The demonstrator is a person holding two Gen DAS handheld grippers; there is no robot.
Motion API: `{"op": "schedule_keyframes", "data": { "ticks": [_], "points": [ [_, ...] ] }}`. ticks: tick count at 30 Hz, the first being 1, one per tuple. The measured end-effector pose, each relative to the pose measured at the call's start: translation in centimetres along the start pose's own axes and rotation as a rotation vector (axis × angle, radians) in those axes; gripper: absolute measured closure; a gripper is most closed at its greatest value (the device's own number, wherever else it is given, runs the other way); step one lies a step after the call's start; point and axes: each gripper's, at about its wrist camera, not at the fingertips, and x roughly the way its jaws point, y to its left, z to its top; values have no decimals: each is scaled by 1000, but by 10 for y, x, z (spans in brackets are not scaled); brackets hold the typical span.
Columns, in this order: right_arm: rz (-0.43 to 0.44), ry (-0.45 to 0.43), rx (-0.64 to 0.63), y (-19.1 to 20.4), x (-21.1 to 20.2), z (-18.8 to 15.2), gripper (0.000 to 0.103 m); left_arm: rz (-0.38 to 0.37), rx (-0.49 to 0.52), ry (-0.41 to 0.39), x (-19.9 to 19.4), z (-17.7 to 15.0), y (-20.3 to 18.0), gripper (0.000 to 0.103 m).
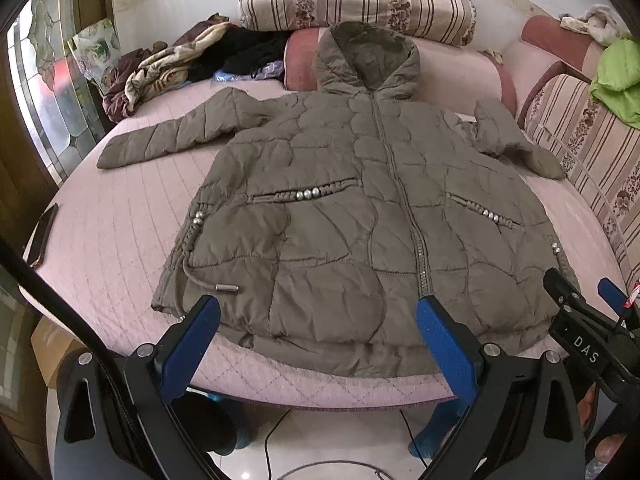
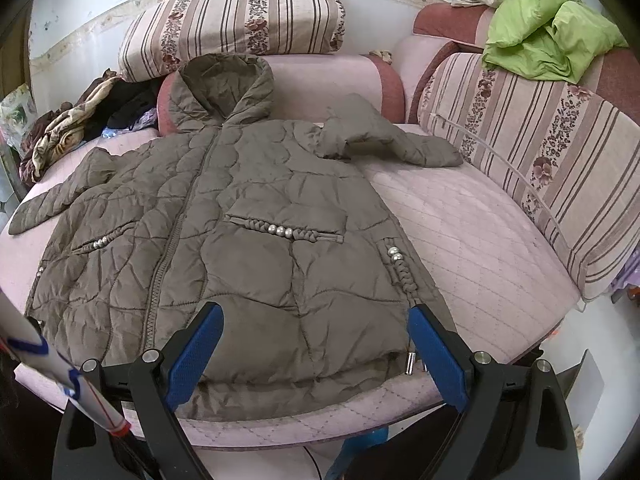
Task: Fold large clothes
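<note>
We find the olive-brown quilted hooded jacket [image 1: 340, 216] lying front-up, zipped, on the pink quilted bed [image 1: 120, 240], hood toward 12 o'clock. Our left tongs [image 1: 318, 324] and right tongs [image 2: 316, 330] both stand apart over its hem at 6 o'clock, holding nothing.

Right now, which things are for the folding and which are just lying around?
For the folding: quilted jacket, left gripper, right gripper.
Just lying around: green garment, striped cushion, phone, patterned blanket.
</note>
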Motion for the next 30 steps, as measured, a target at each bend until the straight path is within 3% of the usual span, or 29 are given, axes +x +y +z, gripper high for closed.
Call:
{"op": "schedule_keyframes", "data": {
  "ticks": [8, 15, 30],
  "points": [
    [-13, 7, -4, 1, 1, -2, 7, 9, -49, -2, 0, -1, 10, 5],
    [-31, -2, -17, 3, -6, -2, 7, 59, -45, -83, -16, -2, 13, 5],
    [-46, -84, -15, -2, -59, -1, 7, 36, -88, -134, -62, -9, 28, 5]
  ]
}}
